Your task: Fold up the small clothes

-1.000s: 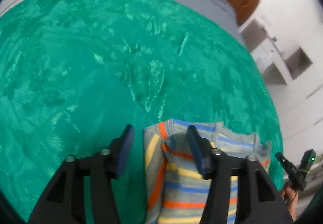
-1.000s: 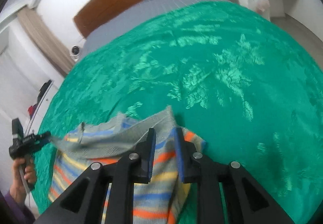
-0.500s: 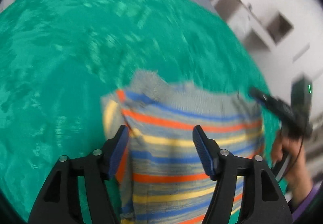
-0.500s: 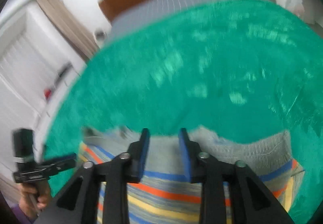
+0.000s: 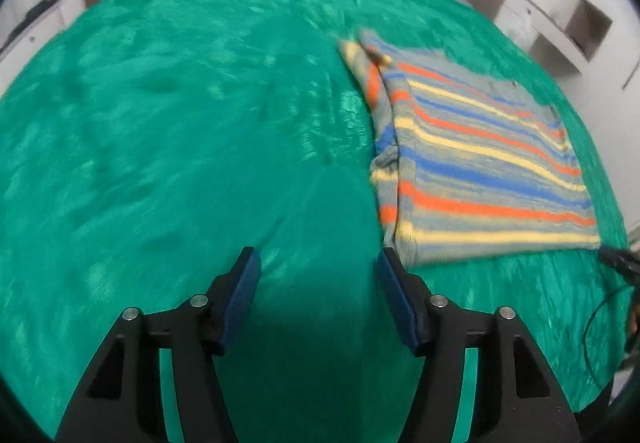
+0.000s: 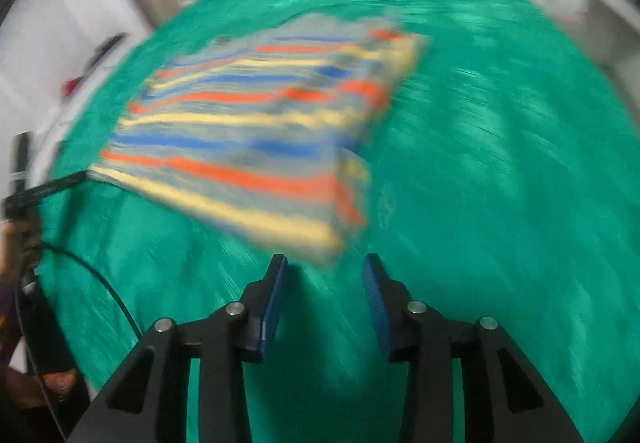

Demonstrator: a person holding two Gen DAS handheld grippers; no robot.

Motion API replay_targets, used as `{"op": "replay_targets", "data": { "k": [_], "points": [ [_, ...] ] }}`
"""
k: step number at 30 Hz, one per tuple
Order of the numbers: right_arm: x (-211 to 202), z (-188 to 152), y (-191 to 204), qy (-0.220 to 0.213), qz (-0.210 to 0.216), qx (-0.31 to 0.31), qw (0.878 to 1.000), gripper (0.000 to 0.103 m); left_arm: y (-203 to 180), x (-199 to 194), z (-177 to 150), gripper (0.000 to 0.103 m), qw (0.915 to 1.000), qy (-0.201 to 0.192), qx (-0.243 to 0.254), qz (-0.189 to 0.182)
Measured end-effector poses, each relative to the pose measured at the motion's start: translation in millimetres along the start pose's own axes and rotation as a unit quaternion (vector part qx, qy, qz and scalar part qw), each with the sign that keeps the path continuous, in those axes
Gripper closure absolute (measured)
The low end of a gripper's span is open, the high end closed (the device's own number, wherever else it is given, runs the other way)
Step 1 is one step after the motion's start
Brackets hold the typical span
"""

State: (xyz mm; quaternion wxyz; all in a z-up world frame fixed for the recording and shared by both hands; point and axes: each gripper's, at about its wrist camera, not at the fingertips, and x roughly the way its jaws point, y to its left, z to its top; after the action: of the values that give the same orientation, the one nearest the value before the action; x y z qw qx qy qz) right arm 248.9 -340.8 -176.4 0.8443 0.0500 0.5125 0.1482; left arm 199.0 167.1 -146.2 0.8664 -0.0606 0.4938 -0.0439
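The striped knit top (image 5: 480,159) lies flat on the bed's green blanket (image 5: 180,123), with one side already turned in over the body along its edge. Neither claw has hold of it. The left claw (image 5: 318,297) hangs released over bare blanket just beside the hem, its jaws narrowing a little with nothing between them. The right claw (image 6: 324,295) is released too, just short of the near corner. I'd judge the folding partly done, with at least another fold left.
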Motion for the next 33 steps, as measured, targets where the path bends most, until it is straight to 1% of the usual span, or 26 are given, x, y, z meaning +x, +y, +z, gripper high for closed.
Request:
{"op": "replay_targets", "data": {
  "k": [1,2,3,4,5,7,8,9,10,11,12,14,18,24,33],
  "points": [
    [-17,-13,-2,-0.030,0.008,0.011,0.999,0.060,-1,-7,-6,0.026,0.9999,-0.010,0.000,-0.002],
    [-26,-19,-2,-0.049,0.011,0.019,0.999,0.057,-4,-13,-14,0.020,0.9997,-0.024,0.000,0.003],
    [-34,-28,-2,-0.071,0.012,0.027,0.997,0.049,-8,-15,-18,0.018,0.9995,-0.031,0.001,0.007],
    [-39,-37,-1,-0.095,0.015,0.034,0.995,0.047,-14,-13,-22,0.016,0.9992,-0.036,0.004,0.013],
    [-40,-45,2,-0.112,0.015,0.033,0.993,0.047,-20,-9,-21,0.016,0.9990,-0.040,0.006,0.017],
    [-36,-62,7,-0.135,0.013,0.029,0.990,0.046,-26,0,-32,0.016,0.9980,-0.055,0.014,0.028],
    [-30,-67,9,-0.142,0.013,0.029,0.989,0.046,-29,12,-36,0.016,0.9974,-0.058,0.022,0.037],
    [-24,-75,11,-0.147,0.011,0.030,0.989,0.046,-28,17,-43,0.015,0.9970,-0.056,0.027,0.046],
    [-12,-76,13,-0.147,0.005,0.035,0.988,0.045,-31,24,-49,0.014,0.9954,-0.064,0.037,0.060],
    [-5,-77,13,-0.152,0.001,0.041,0.988,0.045,-34,22,-51,0.012,0.9937,-0.077,0.044,0.068],
    [-4,-79,12,-0.162,-0.001,0.044,0.986,0.045,-35,20,-56,0.012,0.9918,-0.087,0.051,0.078],
    [-2,-81,13,-0.170,-0.006,0.046,0.984,0.045,-37,22,-55,0.011,0.9910,-0.087,0.054,0.086],
    [5,-83,14,-0.177,-0.009,0.037,0.984,0.042,-33,25,-54,0.010,0.9920,-0.087,0.050,0.076],
    [7,-84,16,-0.187,-0.020,0.028,0.982,0.042,-33,24,-59,0.010,0.9911,-0.097,0.051,0.075],
    [10,-86,14,-0.197,-0.011,0.032,0.980,0.042,-31,24,-61,0.010,0.9912,-0.103,0.049,0.066]
  ]
}}
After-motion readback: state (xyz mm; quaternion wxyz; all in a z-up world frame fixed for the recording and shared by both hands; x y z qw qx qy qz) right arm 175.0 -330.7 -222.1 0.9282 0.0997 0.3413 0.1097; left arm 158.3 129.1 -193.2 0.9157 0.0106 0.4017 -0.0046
